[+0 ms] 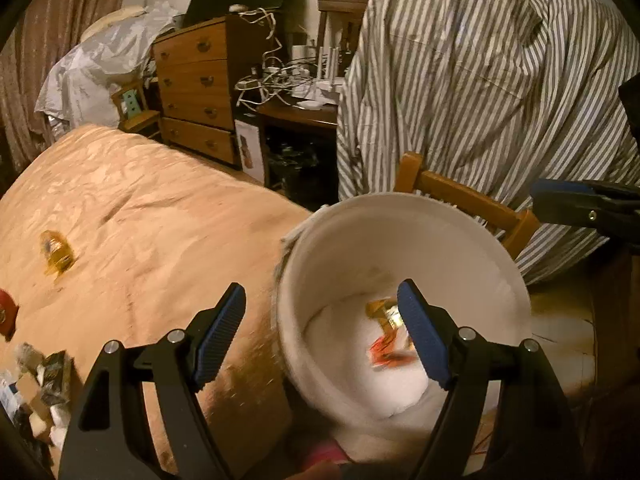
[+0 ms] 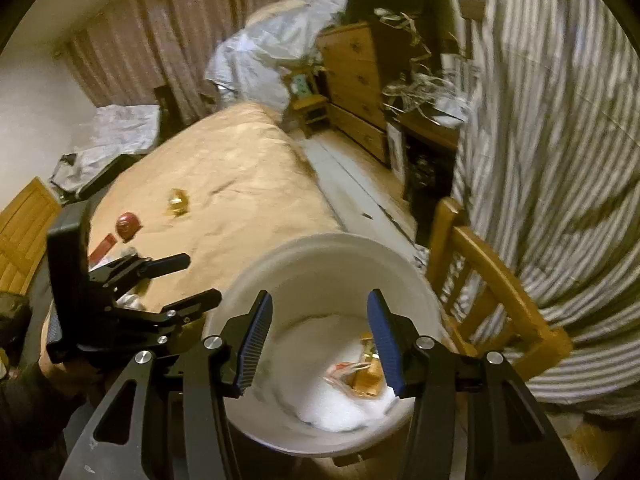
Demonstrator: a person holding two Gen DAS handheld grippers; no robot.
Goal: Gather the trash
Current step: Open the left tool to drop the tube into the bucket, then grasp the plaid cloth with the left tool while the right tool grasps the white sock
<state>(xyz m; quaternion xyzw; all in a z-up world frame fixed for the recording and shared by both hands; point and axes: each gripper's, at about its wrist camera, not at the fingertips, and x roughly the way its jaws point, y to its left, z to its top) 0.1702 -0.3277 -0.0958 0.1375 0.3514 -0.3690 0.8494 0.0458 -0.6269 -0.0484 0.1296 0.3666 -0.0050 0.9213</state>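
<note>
A white bin (image 1: 400,204) (image 2: 320,242) stands beside the bed, with orange and gold wrappers (image 1: 386,332) (image 2: 360,372) lying at its bottom. My left gripper (image 1: 320,296) is open at the bin's left rim, with nothing between its pads. The right gripper (image 2: 320,300) is open above the bin's mouth and also holds nothing. Each gripper shows in the other's view: the right gripper (image 1: 580,204) and the left gripper (image 2: 176,280). On the tan bedcover (image 1: 160,220) lie a gold wrapper (image 1: 56,256) (image 2: 178,202), a red round piece (image 1: 7,314) (image 2: 128,225) and a red packet (image 2: 105,247).
A wooden chair (image 1: 472,200) (image 2: 500,280) draped with a striped shirt (image 1: 480,80) stands right behind the bin. A dresser (image 1: 196,88) and a desk tangled with cables (image 1: 296,92) line the far wall. Mixed clutter (image 1: 40,380) sits at the bed's near left edge.
</note>
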